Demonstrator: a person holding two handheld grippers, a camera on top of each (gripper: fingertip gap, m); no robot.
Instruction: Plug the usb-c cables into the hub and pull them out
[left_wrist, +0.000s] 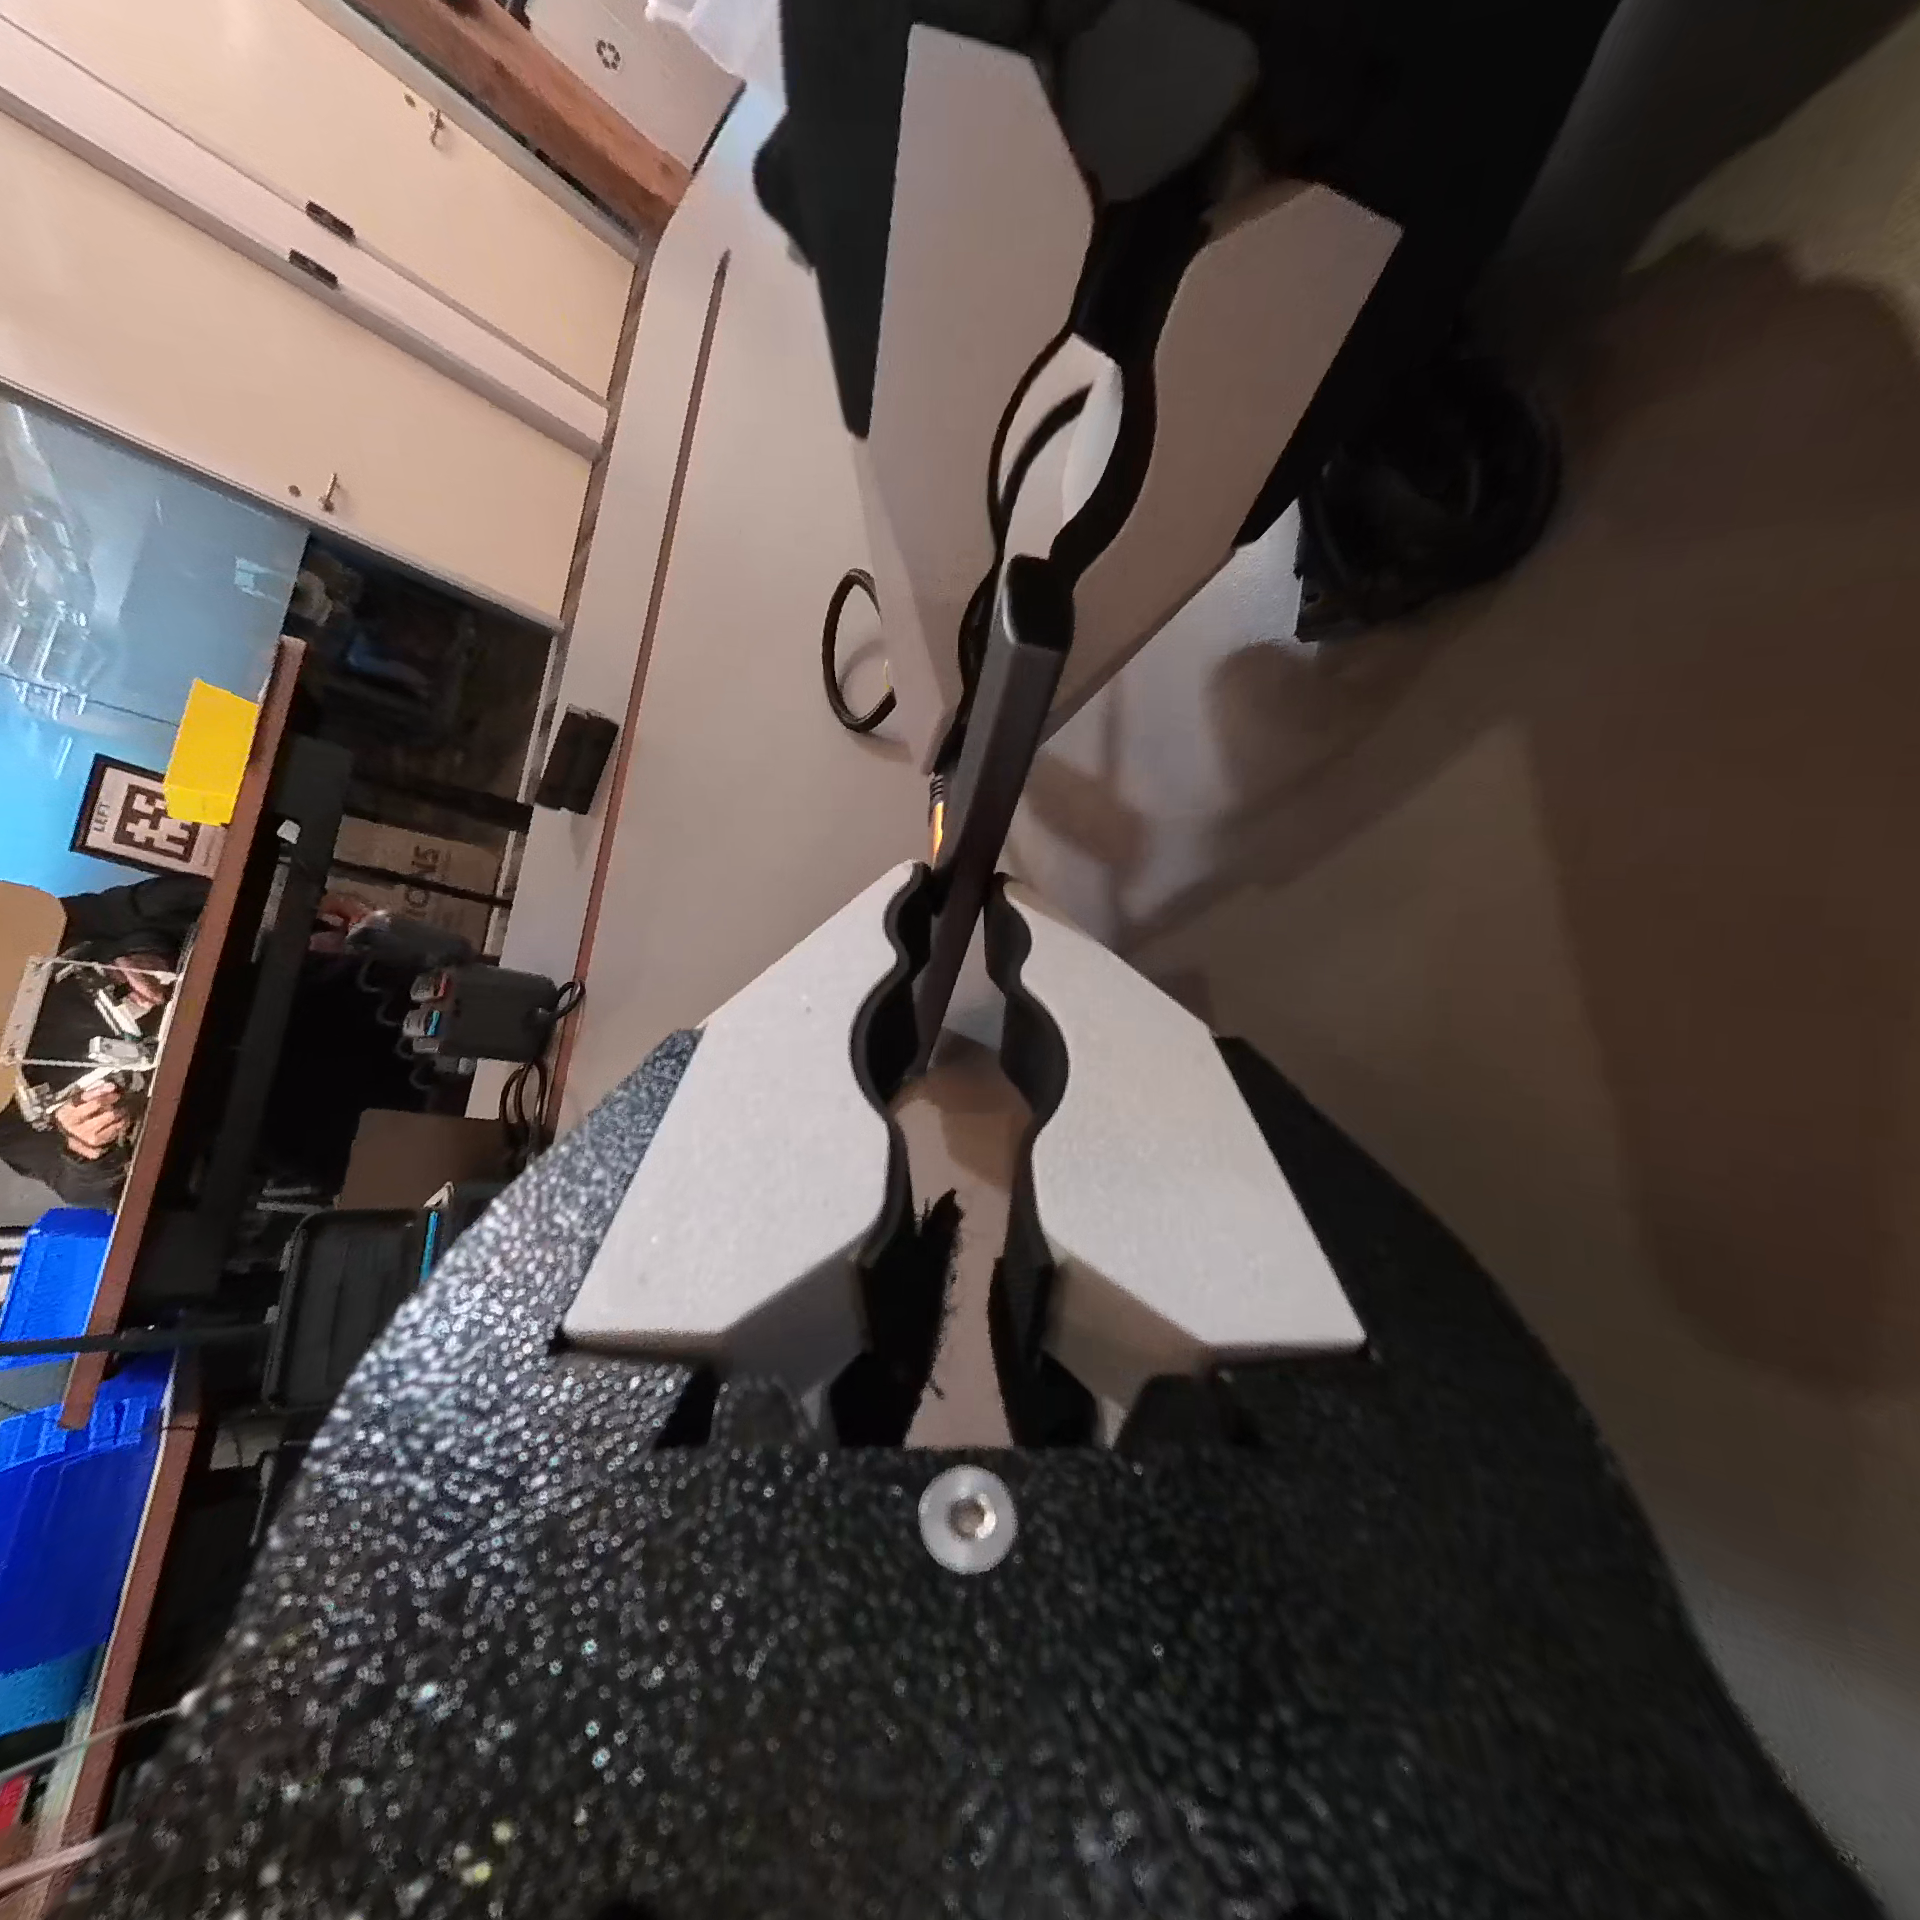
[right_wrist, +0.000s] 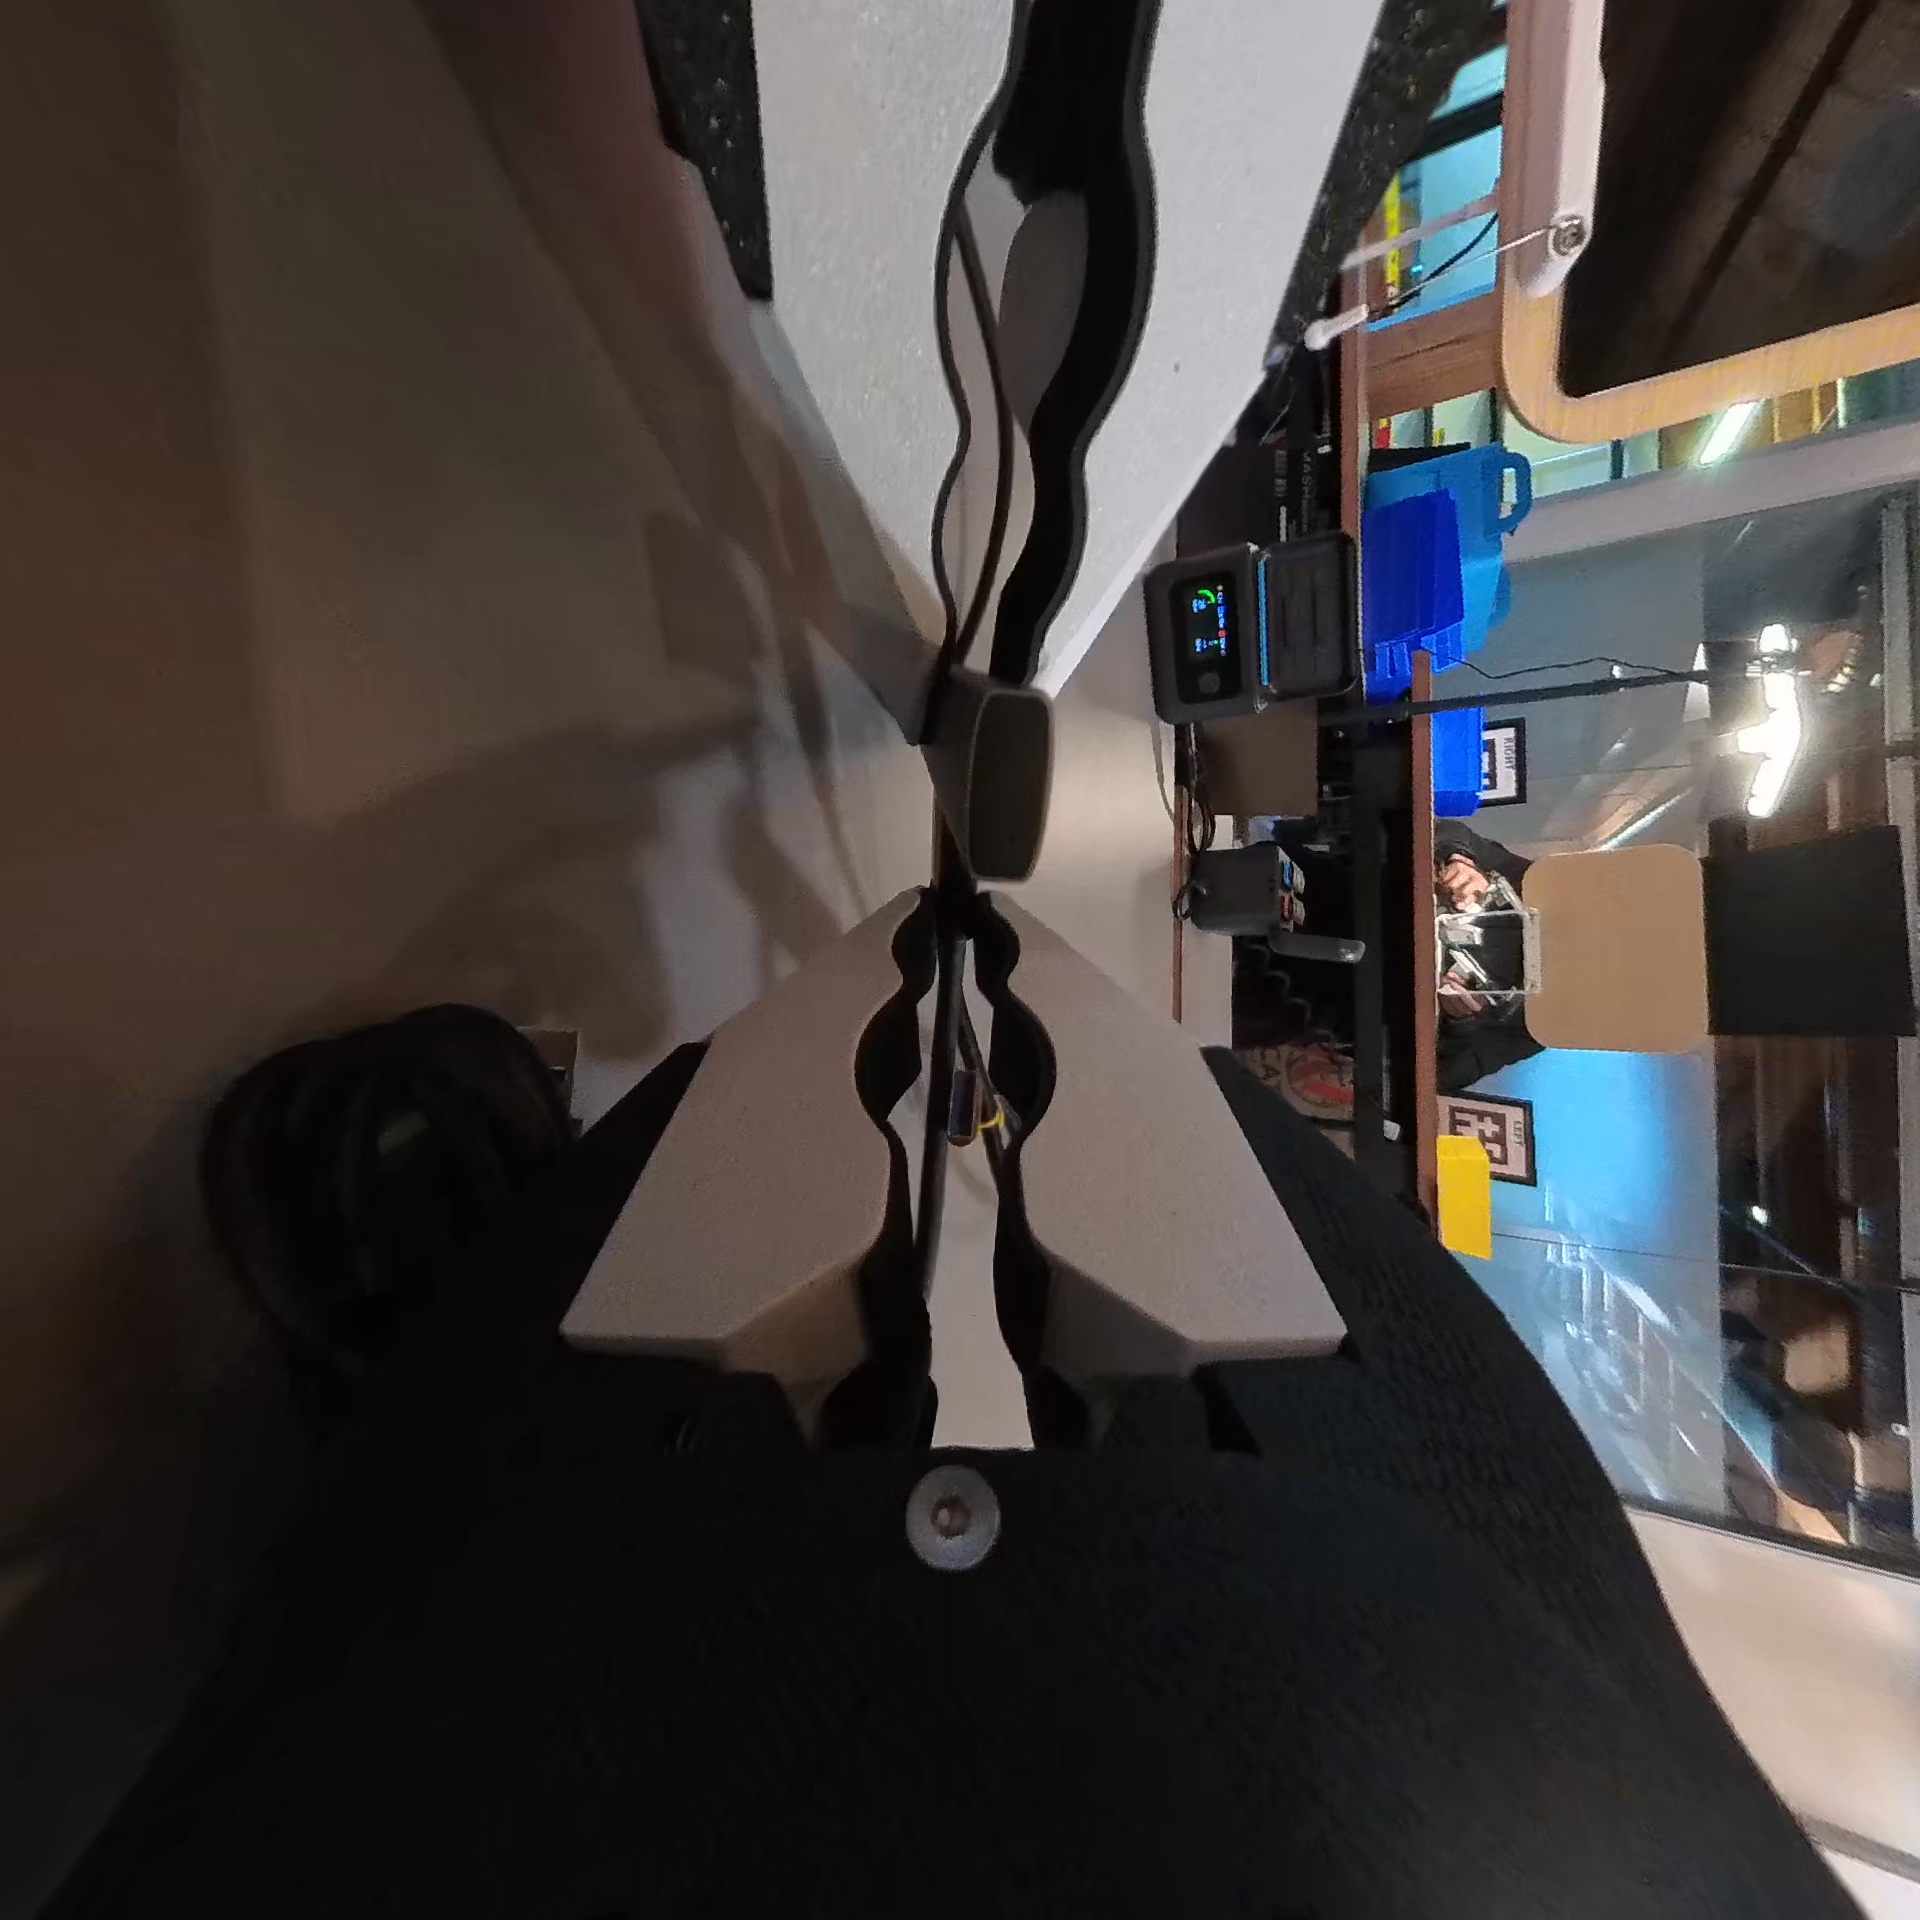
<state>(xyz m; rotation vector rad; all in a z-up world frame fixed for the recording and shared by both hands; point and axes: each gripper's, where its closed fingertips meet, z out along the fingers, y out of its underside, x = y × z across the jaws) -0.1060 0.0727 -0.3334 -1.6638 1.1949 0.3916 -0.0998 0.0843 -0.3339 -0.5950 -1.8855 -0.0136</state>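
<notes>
The left gripper (left_wrist: 951, 904), 2 pale grey wedge-shaped fingers with wavy black pads on a speckled black body, is clamped on the near end of a slim dark grey metal USB hub (left_wrist: 992, 748); the hub runs away from it, tilted, with a small orange glow on its left edge near the fingertips; at the hub's far end the right gripper (left_wrist: 1049, 561) comes in from the opposite side, its grey fingers pressed together around a thin black USB-C cable (left_wrist: 1013, 457) right at the hub's end face; a loop of that cable shows in the gap between its pads; in the right wrist view the right gripper (right_wrist: 951, 904) is closed on the thin black cable (right_wrist: 940, 1091), which runs back between the pads, while the hub's rounded dark end (right_wrist: 1003, 784) sits just beyond the fingertips; whether the plug is seated in the hub cannot be told; beyond it the left gripper's pale fingers (right_wrist: 862, 260) hold the hub, with 2 more thin dark cables (right_wrist: 971, 343) trailing beside them; a coiled bundle of black cord (right_wrist: 374, 1153) lies on the white tabletop (left_wrist: 748, 540) to the left in that view; a dark grey box with a small lit screen (right_wrist: 1205, 634) stands farther back, with blue plastic bins (right_wrist: 1429, 571) beyond it.
</notes>
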